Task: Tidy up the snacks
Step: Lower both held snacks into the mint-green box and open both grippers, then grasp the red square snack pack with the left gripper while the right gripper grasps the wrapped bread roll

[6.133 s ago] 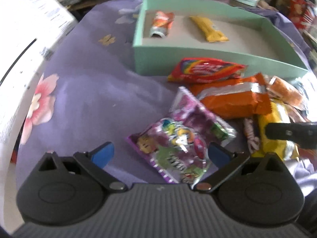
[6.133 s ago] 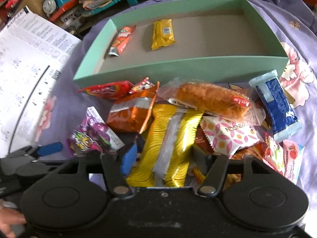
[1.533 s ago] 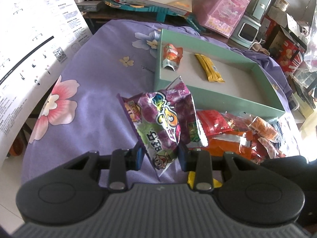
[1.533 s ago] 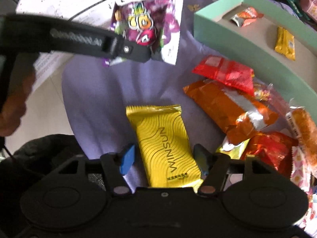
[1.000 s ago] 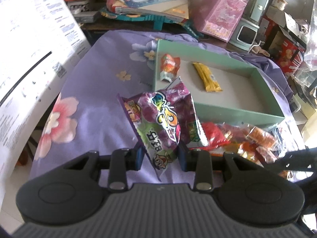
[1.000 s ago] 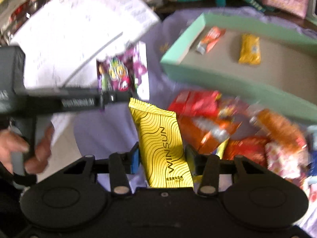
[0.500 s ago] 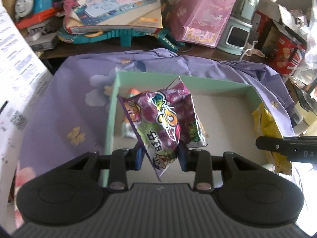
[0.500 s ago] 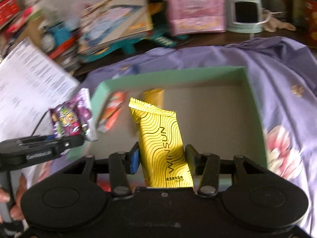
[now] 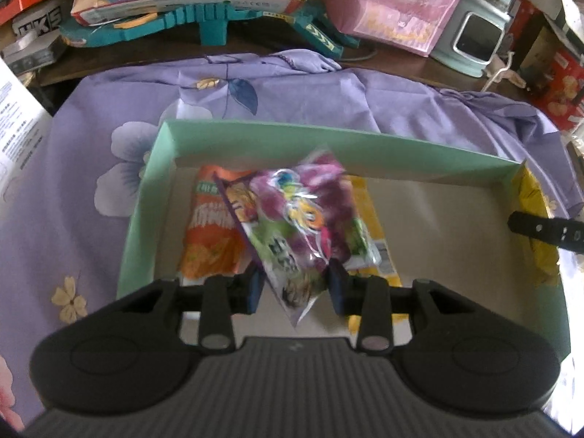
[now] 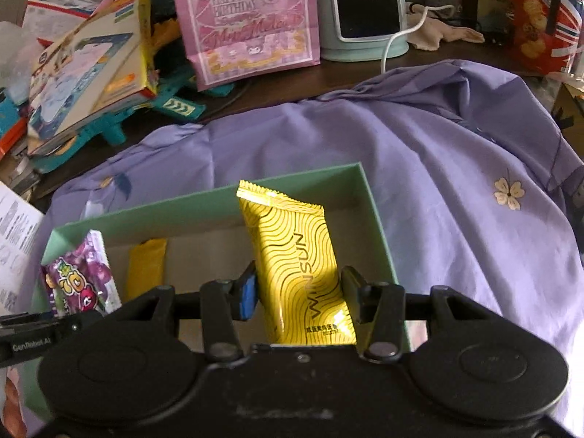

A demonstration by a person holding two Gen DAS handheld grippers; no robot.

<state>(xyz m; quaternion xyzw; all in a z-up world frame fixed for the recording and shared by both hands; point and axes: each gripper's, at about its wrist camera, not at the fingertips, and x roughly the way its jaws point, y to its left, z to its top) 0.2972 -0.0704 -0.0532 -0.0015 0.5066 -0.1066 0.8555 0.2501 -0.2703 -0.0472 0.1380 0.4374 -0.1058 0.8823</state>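
A green box [image 9: 328, 140] lies on a purple flowered cloth. My left gripper [image 9: 295, 286] hangs over its left part, its fingers slightly parted around a purple candy bag [image 9: 304, 219] that looks blurred and tilted. Under it lie an orange snack pack [image 9: 210, 233] and a yellow bar [image 9: 370, 226]. My right gripper [image 10: 297, 295] is shut on a yellow Winsun pack [image 10: 295, 255], held upright over the box's right part [image 10: 376, 219]. The purple bag [image 10: 78, 281] and yellow bar [image 10: 146, 266] also show in the right wrist view.
Behind the box, past the cloth's edge, stand a pink gift bag [image 10: 248, 18], a mint appliance [image 10: 361, 11] with a white cord, stacked books and teal toys [image 9: 189, 3]. A white printed sheet [image 9: 14, 127] is at the left.
Both grippers moved forward and lower over the box. The left fingers have widened a little and the purple bag has tipped and blurred. The yellow pack stays gripped.
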